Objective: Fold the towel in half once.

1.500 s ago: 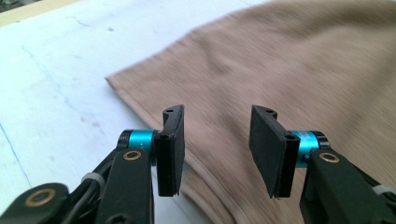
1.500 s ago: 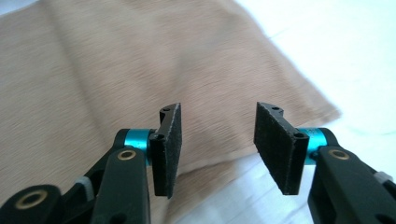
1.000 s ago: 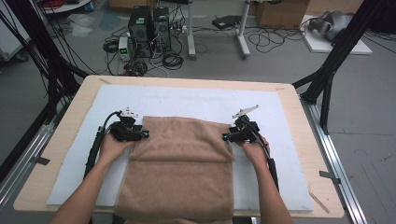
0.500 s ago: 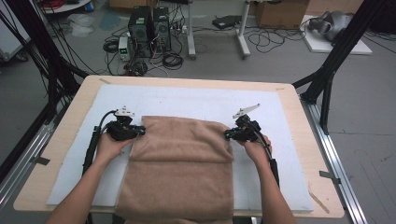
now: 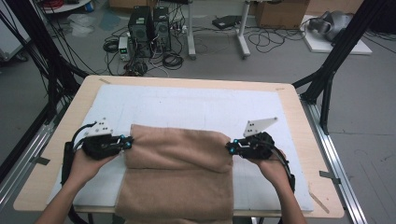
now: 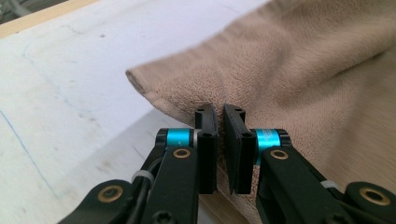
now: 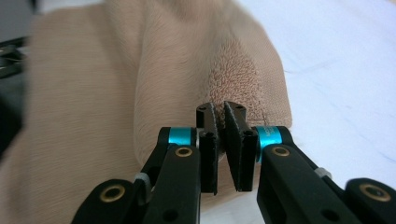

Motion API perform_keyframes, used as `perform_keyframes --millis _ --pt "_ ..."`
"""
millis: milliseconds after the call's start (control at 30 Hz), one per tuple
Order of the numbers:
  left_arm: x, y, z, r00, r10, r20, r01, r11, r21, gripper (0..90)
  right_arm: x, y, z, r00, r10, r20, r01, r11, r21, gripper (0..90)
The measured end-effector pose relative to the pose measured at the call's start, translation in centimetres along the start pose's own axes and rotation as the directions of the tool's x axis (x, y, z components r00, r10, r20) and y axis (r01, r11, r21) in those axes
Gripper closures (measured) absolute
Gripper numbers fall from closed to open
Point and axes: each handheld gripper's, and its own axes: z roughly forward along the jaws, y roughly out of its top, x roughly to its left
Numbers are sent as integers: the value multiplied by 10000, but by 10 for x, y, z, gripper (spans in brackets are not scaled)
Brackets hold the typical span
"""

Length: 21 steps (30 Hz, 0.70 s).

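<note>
Left hand-held gripper (image 5: 127, 142) and right hand-held gripper (image 5: 229, 148) each clamp a far corner of the tan towel (image 5: 177, 177), lifting that edge off the white-matted worktop (image 5: 196, 105). Thin bites on plush terry could slip, or uneven pulls skew the fold. Soft and thick, it drapes over the near edge.

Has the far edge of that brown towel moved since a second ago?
Yes. The towel's far edge has come back toward the person, baring more of the white mat. The left gripper and right gripper, shut on its corners, pull it over.
</note>
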Motion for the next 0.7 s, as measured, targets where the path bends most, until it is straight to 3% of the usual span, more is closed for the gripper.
perform_keyframes --millis 100,167,233,400,533,700 --pt "-17 -19 -11 9945 73 1050 -103 9995 282 829 19 -8 -8 9934 -145 -1138 137 9999 -79 813" --pt "-21 -25 -15 9887 -14 1498 -65 9986 517 742 26 -12 -10 9869 -147 -1607 152 9999 21 728" --pt "-18 -24 -15 9914 -58 1305 -5 9988 480 634 25 -14 -9 9866 21 -1632 2 9999 140 681" --pt "1 -12 -7 9989 -359 305 363 9993 -127 581 4 -13 3 9966 339 -745 -321 9992 258 605" --pt "13 -9 13 9982 -369 -473 374 9992 103 581 -16 -13 16 9960 876 -165 -875 9961 106 560" --pt "25 -10 39 9946 -380 -969 456 9960 768 571 -33 -16 36 9920 1216 352 -1229 9917 372 513"
